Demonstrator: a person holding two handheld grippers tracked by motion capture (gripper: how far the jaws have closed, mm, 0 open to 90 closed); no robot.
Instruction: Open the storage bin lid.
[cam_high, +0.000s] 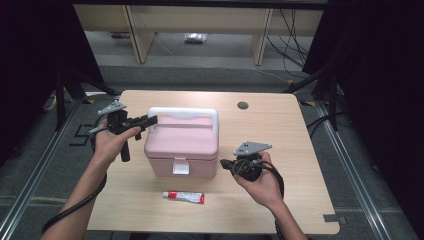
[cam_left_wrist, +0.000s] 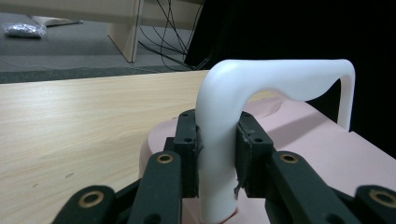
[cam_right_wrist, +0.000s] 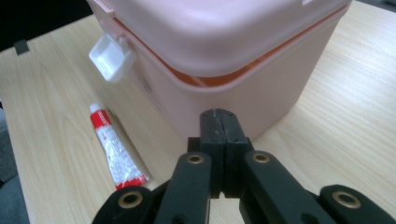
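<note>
We see a pink box (cam_high: 182, 145) near the middle of the table (cam_high: 295, 150), its white handle (cam_left_wrist: 261, 88) upright. The left gripper (cam_left_wrist: 215, 149) has its jaws clamped on the handle's left upright, just above the lid. The right gripper (cam_right_wrist: 219, 135) sits by the box's right front corner with jaws pressed together on nothing; the lid there seems slightly lifted. A red-and-white tube (cam_high: 184, 197) lies in front of the box.

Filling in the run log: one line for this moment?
left gripper: shut on handle | right gripper: shut, empty, beside pink box | tube: on table
</note>
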